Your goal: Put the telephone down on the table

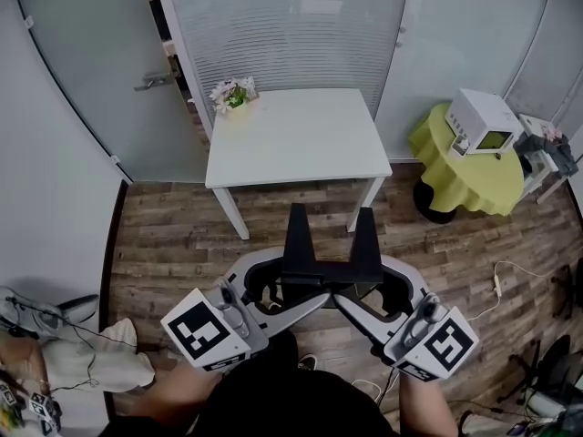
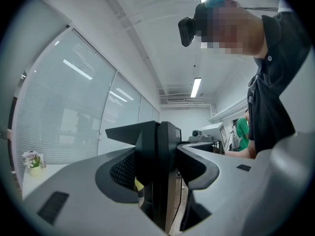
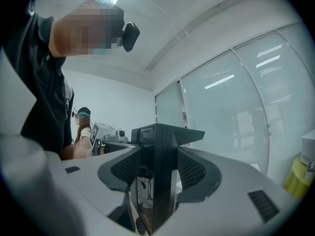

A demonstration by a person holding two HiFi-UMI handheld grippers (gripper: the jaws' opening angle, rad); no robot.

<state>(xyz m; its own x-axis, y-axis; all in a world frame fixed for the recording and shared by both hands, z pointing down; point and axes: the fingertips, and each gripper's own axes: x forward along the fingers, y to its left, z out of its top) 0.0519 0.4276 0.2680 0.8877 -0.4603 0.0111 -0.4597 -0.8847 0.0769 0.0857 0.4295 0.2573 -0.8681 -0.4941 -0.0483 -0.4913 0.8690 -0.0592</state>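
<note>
The telephone is a black angular set, held in the air over the wooden floor, short of the white table. My left gripper clamps its left side and my right gripper its right side, both pointing level. In the left gripper view the telephone fills the gap between the grey jaws, pads pressed on it. The right gripper view shows the same: the telephone is squeezed between both mesh pads. The telephone's underside is hidden.
A small pot of flowers stands on the table's far left corner. A round table under a yellow cloth carries a white device at the right. Cables trail on the floor at the right; white bags lie at the lower left.
</note>
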